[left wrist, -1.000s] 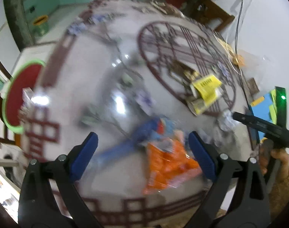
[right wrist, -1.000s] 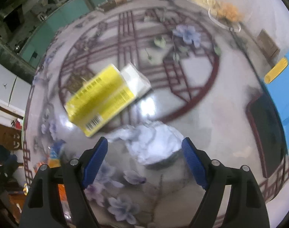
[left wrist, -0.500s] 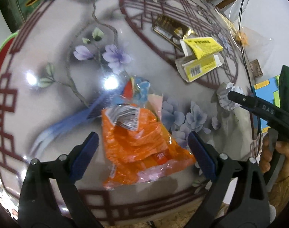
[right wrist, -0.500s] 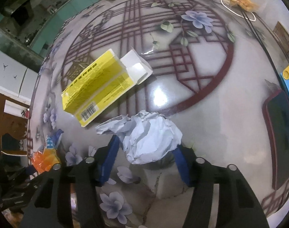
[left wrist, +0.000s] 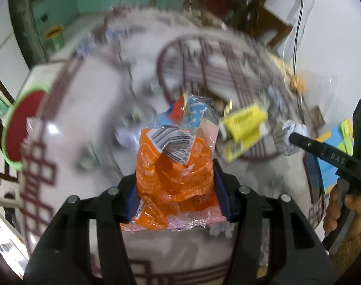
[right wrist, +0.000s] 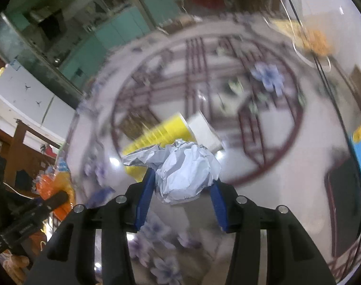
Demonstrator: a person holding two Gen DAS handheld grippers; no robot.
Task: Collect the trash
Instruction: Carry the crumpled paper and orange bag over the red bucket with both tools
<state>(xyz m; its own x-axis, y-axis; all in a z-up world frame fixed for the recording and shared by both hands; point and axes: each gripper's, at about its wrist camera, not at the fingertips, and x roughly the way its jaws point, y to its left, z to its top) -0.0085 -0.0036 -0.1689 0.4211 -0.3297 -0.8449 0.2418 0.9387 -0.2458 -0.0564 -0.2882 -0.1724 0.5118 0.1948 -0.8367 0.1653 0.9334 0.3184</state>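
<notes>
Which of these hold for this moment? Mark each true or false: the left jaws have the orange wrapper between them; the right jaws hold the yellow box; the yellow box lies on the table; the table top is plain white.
1. The left gripper has the orange wrapper between its jaws. True; the jaws are closing and press on it.
2. The right gripper holds the yellow box. False: it grips the crumpled paper ball, its jaws closing.
3. The yellow box lies on the table. True.
4. The table top is plain white. False: it carries a dark red lattice pattern and blue flowers.
</notes>
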